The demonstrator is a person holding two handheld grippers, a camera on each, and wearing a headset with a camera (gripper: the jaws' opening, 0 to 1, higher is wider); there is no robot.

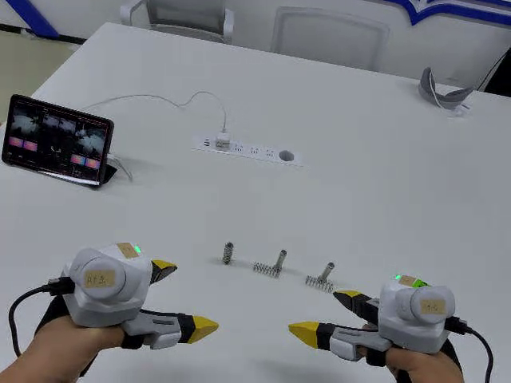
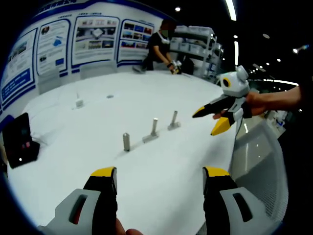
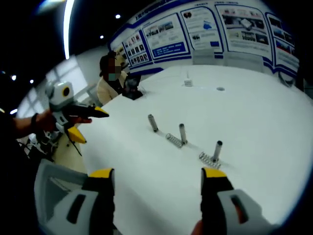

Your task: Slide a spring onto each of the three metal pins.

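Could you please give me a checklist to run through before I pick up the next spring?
1. The left claw is open and empty: ok.
2. The right claw is open and empty: ok.
3. The left pin already carries a spring: ok, it looks coiled.
4. The middle pin is bare, with the middle spring lying loose beside it: ok.
5. The right pin is bare, with the right spring lying at its foot: ok.
6. The pins are fixed to the table: cannot tell.

I hold my left claw (image 1: 184,295) and right claw (image 1: 326,313) apart, jaws spread wide, tips pointing toward each other.
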